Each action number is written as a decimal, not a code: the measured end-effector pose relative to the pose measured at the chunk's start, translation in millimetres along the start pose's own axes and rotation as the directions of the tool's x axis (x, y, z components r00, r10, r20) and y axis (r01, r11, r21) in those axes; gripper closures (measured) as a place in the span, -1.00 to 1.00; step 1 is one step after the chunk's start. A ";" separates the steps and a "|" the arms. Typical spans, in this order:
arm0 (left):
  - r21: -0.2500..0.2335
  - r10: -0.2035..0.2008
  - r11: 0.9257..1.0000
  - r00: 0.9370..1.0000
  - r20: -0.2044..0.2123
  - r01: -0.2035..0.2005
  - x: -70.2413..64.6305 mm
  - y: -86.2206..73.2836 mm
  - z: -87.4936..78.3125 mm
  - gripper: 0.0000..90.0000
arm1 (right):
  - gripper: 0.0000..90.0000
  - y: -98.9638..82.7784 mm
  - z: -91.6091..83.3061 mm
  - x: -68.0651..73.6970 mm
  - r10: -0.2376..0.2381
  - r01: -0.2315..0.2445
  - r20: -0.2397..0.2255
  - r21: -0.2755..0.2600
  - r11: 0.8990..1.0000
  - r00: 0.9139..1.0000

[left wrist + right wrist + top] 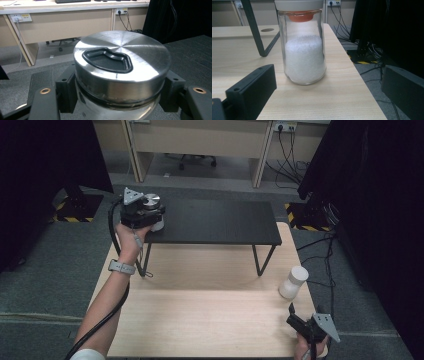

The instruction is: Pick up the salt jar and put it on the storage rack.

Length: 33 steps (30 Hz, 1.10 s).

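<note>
Your left gripper (pixel 148 216) is clamped on a round metal tin (pixel 151 201) with a brushed steel lid, its 2 black jaws pressing the tin's sides just under the lid. You hold the tin upright at the left end of a low black shelf (pixel 220 222) that stands on the far half of a light wooden table (pixel 200 315); whether the tin rests on the shelf or hangs just above it cannot be told. Your right gripper (pixel 294 314) sits at the table's near right corner, jaws spread wide with nothing between them. It points at a glass jar (pixel 294 282) of white grains with a white lid, standing upright near the table's right edge, just beyond the jaws and not touched.
</note>
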<state>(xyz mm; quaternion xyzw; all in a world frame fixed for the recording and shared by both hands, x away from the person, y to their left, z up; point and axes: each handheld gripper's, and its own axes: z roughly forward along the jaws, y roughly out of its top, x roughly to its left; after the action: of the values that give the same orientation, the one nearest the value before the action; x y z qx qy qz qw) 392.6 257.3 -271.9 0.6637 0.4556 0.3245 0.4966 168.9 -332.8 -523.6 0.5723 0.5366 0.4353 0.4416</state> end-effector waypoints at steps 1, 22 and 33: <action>-0.001 0.001 1.000 1.000 0.002 -0.001 0.5 -0.3 0.1 -0.30 | -0.99 0.1 0.0 0.2 -0.002 0.002 0.000 0.001 1.000 1.000; -0.037 0.033 0.999 0.999 -0.014 -0.033 -6.8 4.2 -5.3 -0.94 | -0.99 0.3 -0.2 1.2 -0.008 0.008 0.002 0.003 1.000 1.000; -0.014 0.008 1.000 1.000 -0.007 -0.009 -4.4 3.1 -7.1 -1.00 | -0.99 0.0 -0.6 0.5 -0.006 0.006 -0.003 0.002 1.000 1.000</action>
<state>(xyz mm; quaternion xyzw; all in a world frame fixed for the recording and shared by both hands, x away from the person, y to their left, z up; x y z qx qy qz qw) 385.5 255.5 -266.7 0.6609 0.4522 0.3323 0.4983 168.4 -332.2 -523.4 0.5704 0.5394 0.4342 0.4417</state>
